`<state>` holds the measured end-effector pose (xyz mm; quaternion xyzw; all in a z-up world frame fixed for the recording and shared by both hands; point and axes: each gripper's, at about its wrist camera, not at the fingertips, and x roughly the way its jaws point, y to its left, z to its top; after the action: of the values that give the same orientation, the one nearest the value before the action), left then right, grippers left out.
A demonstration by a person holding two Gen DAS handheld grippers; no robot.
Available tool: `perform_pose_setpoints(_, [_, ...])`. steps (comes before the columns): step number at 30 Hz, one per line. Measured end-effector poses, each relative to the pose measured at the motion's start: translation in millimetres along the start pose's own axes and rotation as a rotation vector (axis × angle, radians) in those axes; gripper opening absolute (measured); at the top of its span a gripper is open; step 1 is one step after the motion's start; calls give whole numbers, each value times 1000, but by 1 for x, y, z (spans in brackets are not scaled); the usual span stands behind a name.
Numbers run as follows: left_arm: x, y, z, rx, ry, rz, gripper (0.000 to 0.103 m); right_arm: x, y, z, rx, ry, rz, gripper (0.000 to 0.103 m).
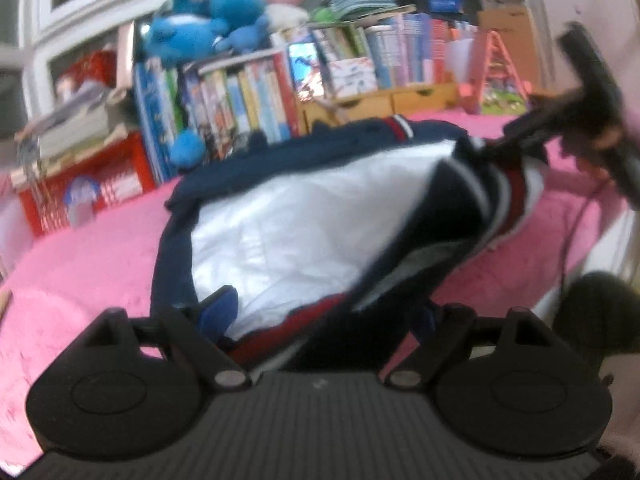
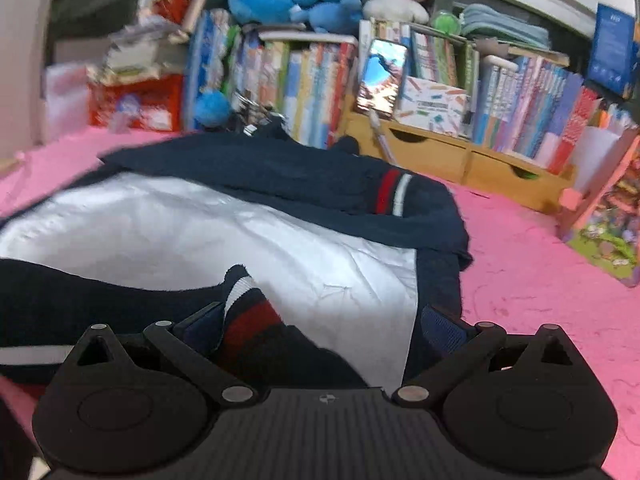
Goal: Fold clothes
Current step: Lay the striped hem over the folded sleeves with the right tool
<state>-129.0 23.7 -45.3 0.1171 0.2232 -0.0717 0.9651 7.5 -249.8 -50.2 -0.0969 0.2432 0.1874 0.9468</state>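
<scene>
Only leftward, right hand-held gripper (image 1: pixel 516 140), jacket (image 1: pixel 288 216)

A pink fluffy blanket (image 2: pixel 532 264) bears a navy-and-white jacket (image 2: pixel 280 216), with wooden drawers (image 2: pixel 448 152) behind.

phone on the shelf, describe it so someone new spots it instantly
Behind the pink bed cover runs a row of books over wooden drawers. The phone leans upright mid-row on the drawers, the only glossy lit screen among paper spines.
</scene>
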Motion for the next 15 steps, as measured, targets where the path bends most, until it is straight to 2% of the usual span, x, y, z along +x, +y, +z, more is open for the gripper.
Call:
perform_pose_setpoints(3, [3, 7, 2, -29, 15, -10, 88, -8, -16, 0, 5, 6, 129, 103])
perform_pose_setpoints(6, [2, 16, 8, -74, 19, -30, 88, -14, -22, 3, -65, 33, 237, 103])
perform_pose_setpoints(10, [2, 30, 19, -121, 20, -53, 88, -15, -13, 7, -161, 64, 315, 101])
perform_pose_setpoints(11, [3, 33, 23, -126, 18, -55, 88, -14, -10, 8, -179, 72, 341, 97])
perform_pose_setpoints(13, [5, 40, 33, -125, 16, -63, 88, -13, -5, 10, -194, 84, 386, 83])
perform_pose_setpoints(15, [11, 47, 46, -105, 6, -67, 88, -11, -3, 12, -181, 91, 402, 50])
